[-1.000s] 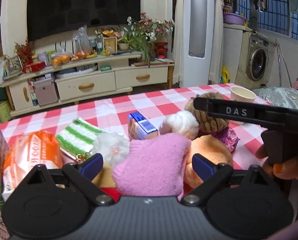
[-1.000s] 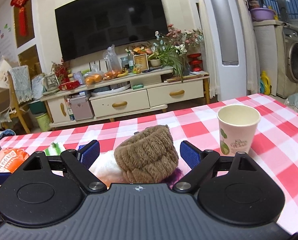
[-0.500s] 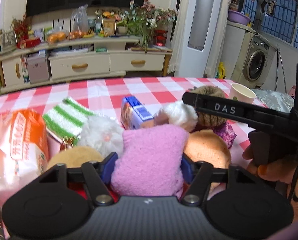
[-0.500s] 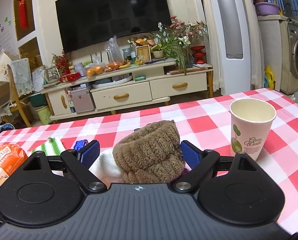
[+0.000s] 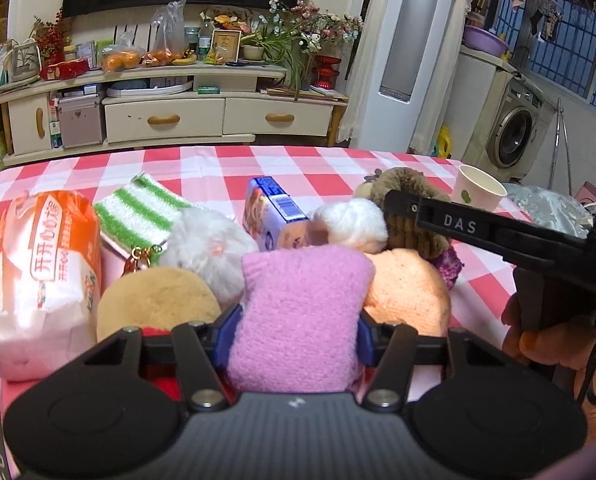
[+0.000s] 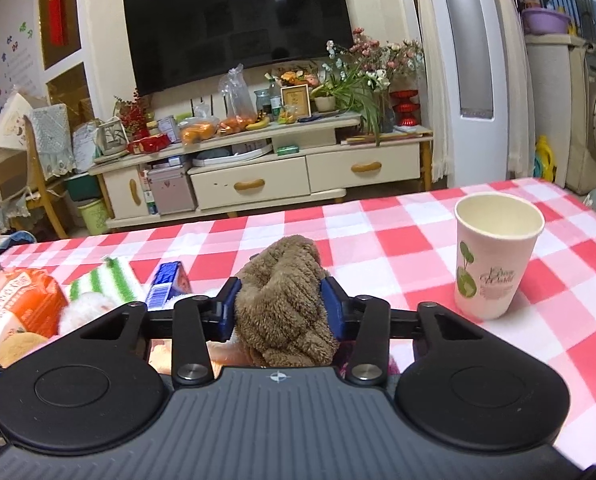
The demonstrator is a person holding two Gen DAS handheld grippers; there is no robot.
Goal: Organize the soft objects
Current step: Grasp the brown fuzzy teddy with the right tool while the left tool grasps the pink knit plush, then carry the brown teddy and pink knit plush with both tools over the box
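Observation:
A heap of soft things lies on the red-checked tablecloth (image 5: 201,168). My left gripper (image 5: 293,336) is shut on a pink knitted piece (image 5: 298,312) at the front of the heap. Around it lie a tan round plush (image 5: 157,304), a white fluffy plush (image 5: 205,244), a peach piece (image 5: 410,292) and a white ball (image 5: 354,224). My right gripper (image 6: 281,312) is shut on a brown fuzzy piece (image 6: 285,300), which also shows in the left wrist view (image 5: 410,184) behind the right gripper's black body (image 5: 498,236).
An orange and white packet (image 5: 37,264) lies at the left. A green-striped cloth (image 5: 137,212) and a blue box (image 5: 273,212) lie behind the heap. A paper cup (image 6: 494,256) stands at the right. Bare tablecloth lies behind the heap.
Both grippers closed: the left on the pink knitted piece, the right on the brown fuzzy piece. Both were open around them one second ago.

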